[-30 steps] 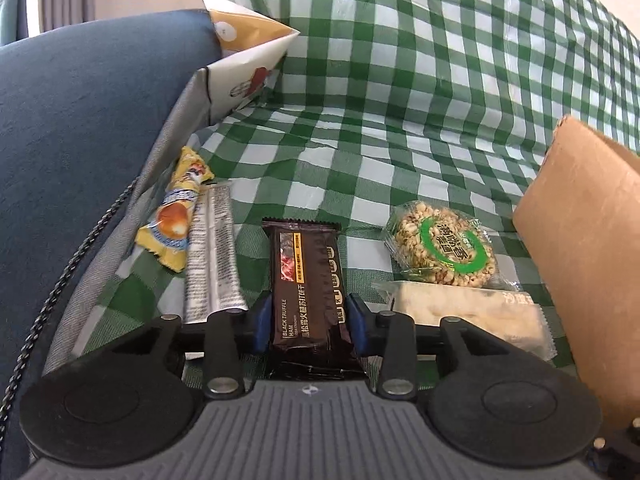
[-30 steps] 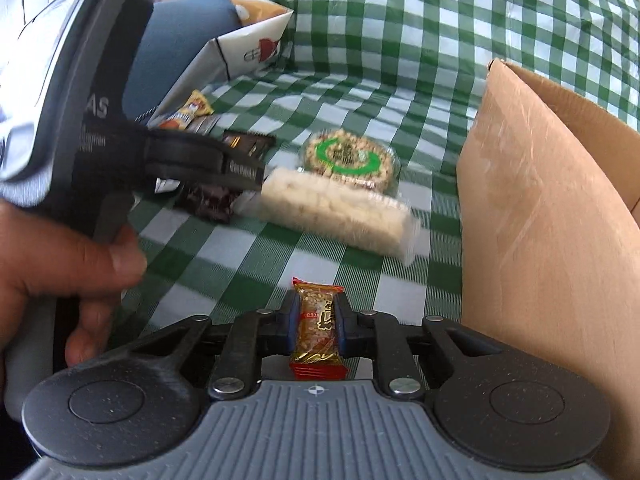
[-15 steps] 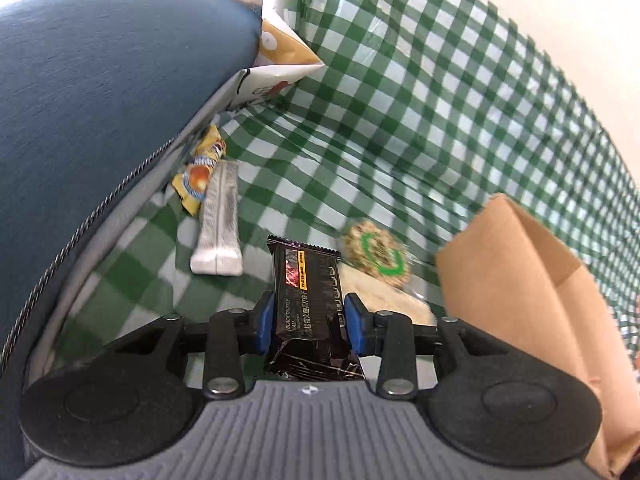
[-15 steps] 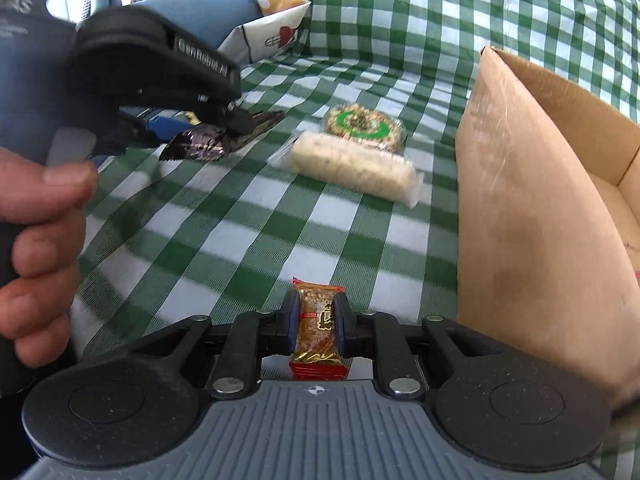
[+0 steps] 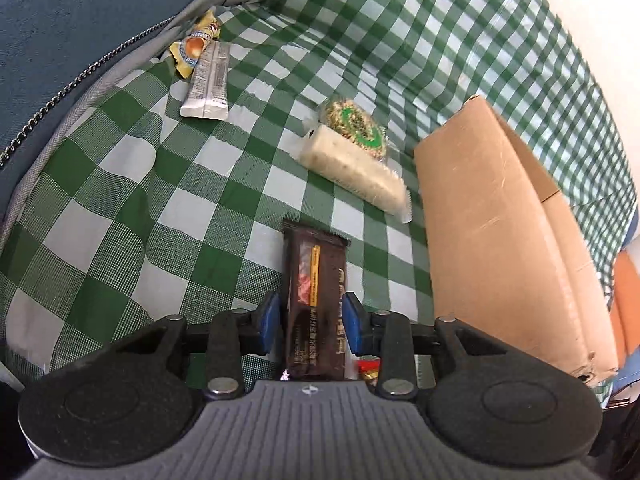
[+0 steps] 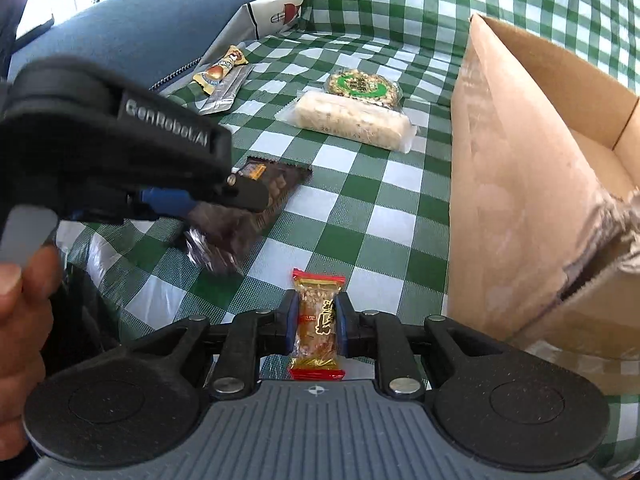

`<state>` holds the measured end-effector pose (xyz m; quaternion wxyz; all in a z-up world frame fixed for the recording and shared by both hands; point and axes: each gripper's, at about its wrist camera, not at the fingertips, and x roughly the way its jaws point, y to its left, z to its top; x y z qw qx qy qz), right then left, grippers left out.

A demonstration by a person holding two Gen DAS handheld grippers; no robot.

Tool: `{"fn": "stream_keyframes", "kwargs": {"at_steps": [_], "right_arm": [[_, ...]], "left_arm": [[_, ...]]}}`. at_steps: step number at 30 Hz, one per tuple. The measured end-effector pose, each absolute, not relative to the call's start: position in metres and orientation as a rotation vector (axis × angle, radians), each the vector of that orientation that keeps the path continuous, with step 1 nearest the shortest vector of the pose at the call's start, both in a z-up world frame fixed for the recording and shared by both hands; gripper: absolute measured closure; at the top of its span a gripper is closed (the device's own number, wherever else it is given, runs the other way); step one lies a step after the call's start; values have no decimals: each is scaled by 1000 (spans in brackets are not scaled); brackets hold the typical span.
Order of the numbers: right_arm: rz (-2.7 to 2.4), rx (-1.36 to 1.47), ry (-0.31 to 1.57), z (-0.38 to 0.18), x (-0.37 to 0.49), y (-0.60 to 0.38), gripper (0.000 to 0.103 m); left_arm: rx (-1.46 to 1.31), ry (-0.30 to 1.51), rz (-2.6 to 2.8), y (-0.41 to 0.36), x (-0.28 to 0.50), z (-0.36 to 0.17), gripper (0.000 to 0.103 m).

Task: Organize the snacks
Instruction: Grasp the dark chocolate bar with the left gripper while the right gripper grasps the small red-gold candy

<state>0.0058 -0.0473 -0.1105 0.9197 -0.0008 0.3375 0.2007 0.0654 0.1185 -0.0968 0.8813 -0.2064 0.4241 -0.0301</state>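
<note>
Left wrist view first: the left gripper (image 5: pixel 311 322) has a dark brown chocolate bar wrapper (image 5: pixel 314 292) between its blue pads, long side pointing away from the camera. The jaws sit against both edges of the bar, so it's clamped. It hangs over the green and white checked tablecloth (image 5: pixel 120 184). Just ahead and to the right there's a pale rice cracker bar in clear plastic (image 5: pixel 352 170), touching a round nut cake with a green label (image 5: pixel 356 126) behind it. Farther back on the left, near the blue cushion (image 5: pixel 60 20), a silver foil stick pack (image 5: pixel 208 80) lies beside a small yellow and orange candy wrapper (image 5: pixel 192 48). The open brown cardboard box (image 5: pixel 492 240) stands at the right, close to the bar.

Right wrist view: the right gripper (image 6: pixel 317 326) is pinched on a small golden peanut candy bar with red ends (image 6: pixel 318 322), jaws nearly together with the wrapper squeezed between them. It sits above the cloth, just left of the box's near wall (image 6: pixel 512 200). You can see the left gripper from the side here (image 6: pixel 224 196), with the chocolate bar (image 6: pixel 244 208) poking out tilted, and a hand (image 6: pixel 20 312) on the handle at the left edge. A white paper bag with a red print (image 6: pixel 276 8) leans against the cushion in the back.
</note>
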Motion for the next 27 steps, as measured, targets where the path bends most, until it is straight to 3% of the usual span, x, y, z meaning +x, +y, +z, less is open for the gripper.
{"fn": "stream_keyframes", "kwargs": {"at_steps": [10,23,27], "right_arm": [[434,3,696,-113,8,-51,78],[439,-39,689,-112,4,-51,75],[442,-61,675,-112,1,-49,81]], "left_arm": [[-259,860,-64,90,65,-104,55],[-129,840,-65,69,67,-109,54],[-115,839,-66,68,67,-110,55]]}}
